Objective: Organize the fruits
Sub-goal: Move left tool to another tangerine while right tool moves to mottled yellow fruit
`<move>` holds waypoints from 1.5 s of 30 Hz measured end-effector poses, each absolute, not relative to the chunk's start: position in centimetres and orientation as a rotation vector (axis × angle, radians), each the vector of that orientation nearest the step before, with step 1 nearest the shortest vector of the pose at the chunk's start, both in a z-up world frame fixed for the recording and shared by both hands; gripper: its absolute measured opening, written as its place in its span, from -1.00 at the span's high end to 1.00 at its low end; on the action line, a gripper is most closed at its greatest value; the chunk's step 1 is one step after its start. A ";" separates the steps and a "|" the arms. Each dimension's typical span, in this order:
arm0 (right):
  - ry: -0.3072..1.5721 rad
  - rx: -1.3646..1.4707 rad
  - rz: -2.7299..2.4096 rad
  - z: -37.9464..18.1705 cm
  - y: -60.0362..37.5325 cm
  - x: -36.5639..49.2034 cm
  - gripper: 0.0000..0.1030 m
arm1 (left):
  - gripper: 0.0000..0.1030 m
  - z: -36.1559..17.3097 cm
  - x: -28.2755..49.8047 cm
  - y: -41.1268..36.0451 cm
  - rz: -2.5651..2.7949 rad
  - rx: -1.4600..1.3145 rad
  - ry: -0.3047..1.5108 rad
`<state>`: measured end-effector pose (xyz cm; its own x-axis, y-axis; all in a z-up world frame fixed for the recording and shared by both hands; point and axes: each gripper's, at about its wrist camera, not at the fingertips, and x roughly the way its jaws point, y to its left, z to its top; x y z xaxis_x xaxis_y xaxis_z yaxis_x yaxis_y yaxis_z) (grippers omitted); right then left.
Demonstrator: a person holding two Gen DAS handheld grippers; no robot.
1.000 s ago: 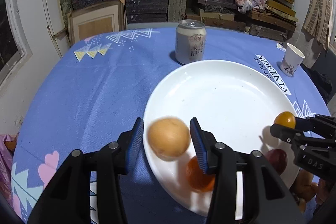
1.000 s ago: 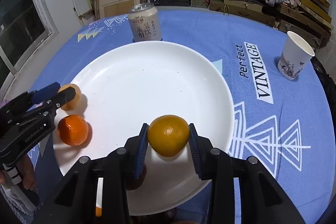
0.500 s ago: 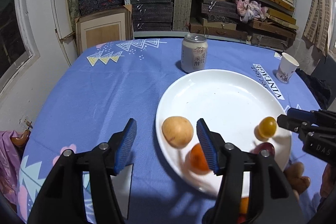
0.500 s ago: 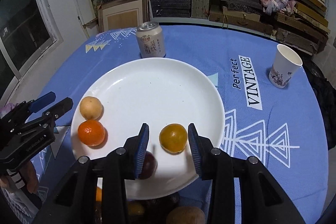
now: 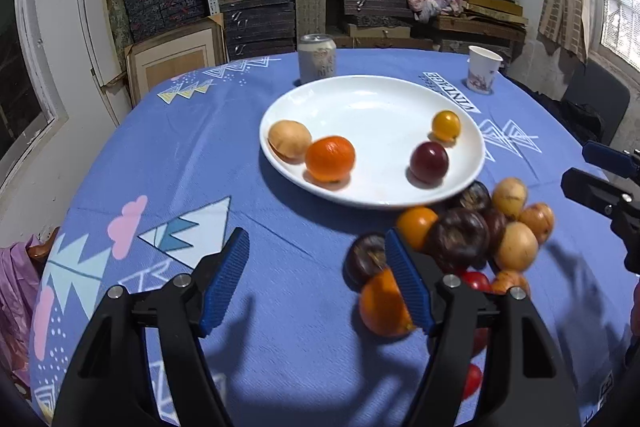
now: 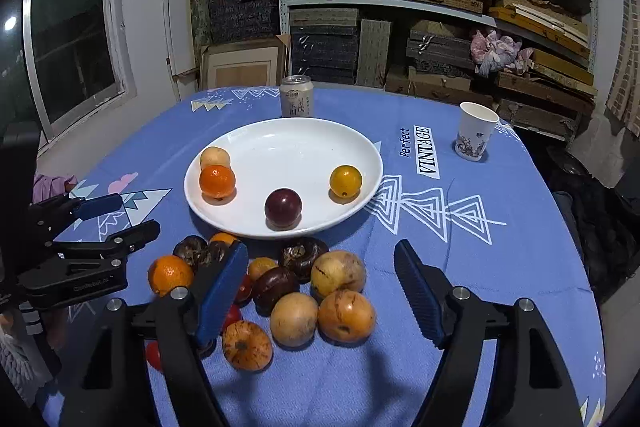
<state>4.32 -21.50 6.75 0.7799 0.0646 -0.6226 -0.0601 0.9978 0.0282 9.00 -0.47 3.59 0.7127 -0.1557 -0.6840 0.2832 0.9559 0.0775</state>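
Left gripper (image 5: 316, 275): just been opening, released, empty.
Right gripper (image 6: 320, 285): just been opening, released, empty.
Fruit pile (image 6: 296, 283): beside fingers.
Plate (image 6: 240, 223): beyond fingertips, four fruits.

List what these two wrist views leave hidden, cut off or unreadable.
- Small red fruits: right wrist view, mostly hidden behind the right tool's left finger; their number is unclear.
- Pile of fruit: left wrist view, its near side is covered by the left tool's right finger.
- Right tool, left wrist view: cut off by the right edge.
- Can: its label print is too small to read.
- Cup: whatever is inside cannot be seen.
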 end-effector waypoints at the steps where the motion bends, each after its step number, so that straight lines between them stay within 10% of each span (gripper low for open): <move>1: 0.668 0.011 0.062 6.5 -21.7 3.8 -0.49 | -0.36 3.3 8.7 -0.6 -0.243 0.189 0.739; 32: 0.753 0.085 0.043 3.6 -24.1 3.2 -0.51 | -0.71 0.3 6.8 -2.8 -0.333 0.254 0.731; 45: 0.809 0.133 0.009 2.3 -25.8 4.0 -0.51 | 0.09 0.2 6.4 -3.2 -0.460 0.231 0.740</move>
<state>4.01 -25.84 2.33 0.6905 0.0584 -0.7209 0.0431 0.9916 0.1216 6.43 -3.17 0.19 0.6456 -0.3208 -0.6931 0.4803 0.8761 0.0419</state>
